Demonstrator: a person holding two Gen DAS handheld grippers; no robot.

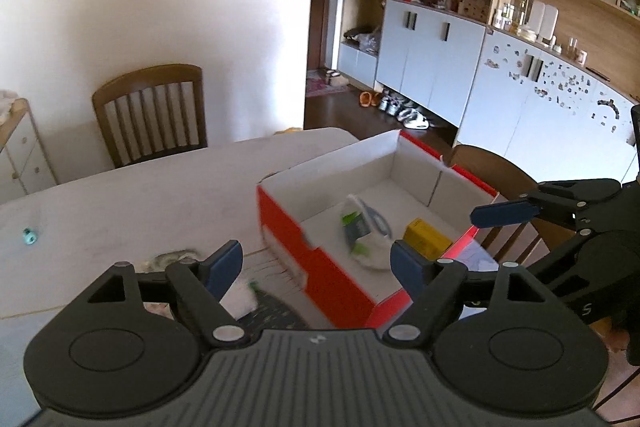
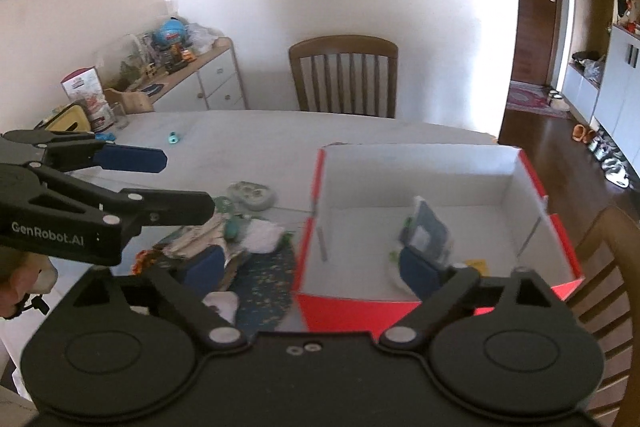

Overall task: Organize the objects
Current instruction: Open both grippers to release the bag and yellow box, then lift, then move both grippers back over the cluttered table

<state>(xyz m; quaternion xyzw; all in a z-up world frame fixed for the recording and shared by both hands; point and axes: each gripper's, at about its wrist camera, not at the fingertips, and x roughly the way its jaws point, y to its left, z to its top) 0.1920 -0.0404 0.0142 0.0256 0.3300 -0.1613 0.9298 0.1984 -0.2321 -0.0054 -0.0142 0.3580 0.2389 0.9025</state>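
A red cardboard box with a white inside stands open on the pale table; it also shows in the right wrist view. In it lie a white and blue packet and a yellow box. Left of the box lies a pile of small items: a dark patterned cloth, a white wad and a grey-green case. My left gripper is open and empty above the box's near corner. My right gripper is open and empty above the box's near wall.
A small teal object lies alone on the table's far left. Wooden chairs stand behind the table, another at the right. A sideboard with clutter is at the left wall. Cabinets line the right.
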